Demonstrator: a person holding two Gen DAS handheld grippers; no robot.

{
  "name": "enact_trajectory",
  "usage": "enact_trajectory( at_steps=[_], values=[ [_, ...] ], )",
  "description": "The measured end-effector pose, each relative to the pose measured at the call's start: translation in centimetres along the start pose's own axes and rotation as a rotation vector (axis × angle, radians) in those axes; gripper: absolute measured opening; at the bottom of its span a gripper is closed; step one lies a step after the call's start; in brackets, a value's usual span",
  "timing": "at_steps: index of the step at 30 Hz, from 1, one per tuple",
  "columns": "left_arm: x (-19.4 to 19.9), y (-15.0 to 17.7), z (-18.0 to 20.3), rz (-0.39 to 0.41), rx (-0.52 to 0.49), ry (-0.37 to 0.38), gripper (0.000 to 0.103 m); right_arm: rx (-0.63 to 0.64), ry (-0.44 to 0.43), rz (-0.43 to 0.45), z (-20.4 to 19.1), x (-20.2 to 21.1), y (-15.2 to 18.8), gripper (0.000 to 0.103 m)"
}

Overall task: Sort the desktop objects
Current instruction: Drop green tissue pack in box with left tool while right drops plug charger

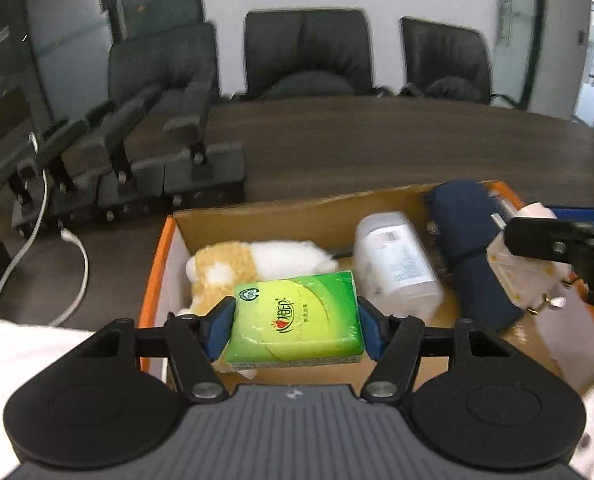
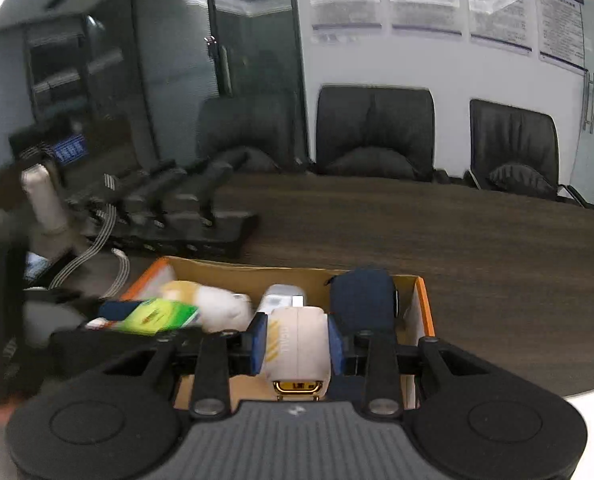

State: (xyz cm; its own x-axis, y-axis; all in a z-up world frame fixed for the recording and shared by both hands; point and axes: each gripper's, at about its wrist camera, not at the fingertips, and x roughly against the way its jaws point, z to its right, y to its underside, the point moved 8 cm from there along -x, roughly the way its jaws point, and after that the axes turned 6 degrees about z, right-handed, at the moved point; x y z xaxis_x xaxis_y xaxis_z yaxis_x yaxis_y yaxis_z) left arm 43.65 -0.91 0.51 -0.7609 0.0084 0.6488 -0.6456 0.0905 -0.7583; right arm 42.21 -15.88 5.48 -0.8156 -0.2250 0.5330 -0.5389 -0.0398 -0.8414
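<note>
Two grippers clamp items; the green tissue pack [image 1: 297,316] bears red Chinese characters.

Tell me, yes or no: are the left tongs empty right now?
No: the left tongs are closed on a green tissue pack, held over the cardboard box.

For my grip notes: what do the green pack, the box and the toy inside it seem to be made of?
Green pack: glossy plastic film, likely over soft tissues; it shines and dents slightly between the left gripper pads.
Box: matte brown cardboard, with raw edges and an orange outer face.
Toy: fuzzy plush fabric in white and tan, probably stuffed.
</note>
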Motion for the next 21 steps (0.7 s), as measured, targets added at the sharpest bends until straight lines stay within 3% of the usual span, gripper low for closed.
enact_trajectory(
  at_steps=[4, 9, 11, 16, 20, 21],
  values=[
    [-1.9, 0.6, -0.3, -0.056, 0.021, 0.022, 0.065, -0.041, 0.034, -0.107, 0.7, -5.9, 0.8, 0.03],
    [-2.6, 0.7, 0.3, -0.079, 0.001, 0.031, 0.068, -0.043, 0.071, -0.196, 0.5, -10.2, 1.8, 0.03],
    [-2.8, 0.7, 0.2, -0.087, 0.001, 0.035, 0.079, -0.039, 0.071, -0.226, 0.1, -11.2, 2.1, 0.03],
    [-1.7, 0.5, -0.2, -0.098, 0.016, 0.024, 0.084, -0.026, 0.104, -0.246, -0.5, -11.1, 2.6, 0.031],
    [0.5, -0.4, -1.6, -0.082, 0.037, 0.005, 0.089, -0.042, 0.1, -0.229, -0.4, -9.0, 1.3, 0.037],
    [1.1, -0.5, -2.0, -0.085, 0.045, -0.008, 0.091, -0.039, 0.1, -0.222, -0.4, -8.0, 0.8, 0.043]
  ],
)
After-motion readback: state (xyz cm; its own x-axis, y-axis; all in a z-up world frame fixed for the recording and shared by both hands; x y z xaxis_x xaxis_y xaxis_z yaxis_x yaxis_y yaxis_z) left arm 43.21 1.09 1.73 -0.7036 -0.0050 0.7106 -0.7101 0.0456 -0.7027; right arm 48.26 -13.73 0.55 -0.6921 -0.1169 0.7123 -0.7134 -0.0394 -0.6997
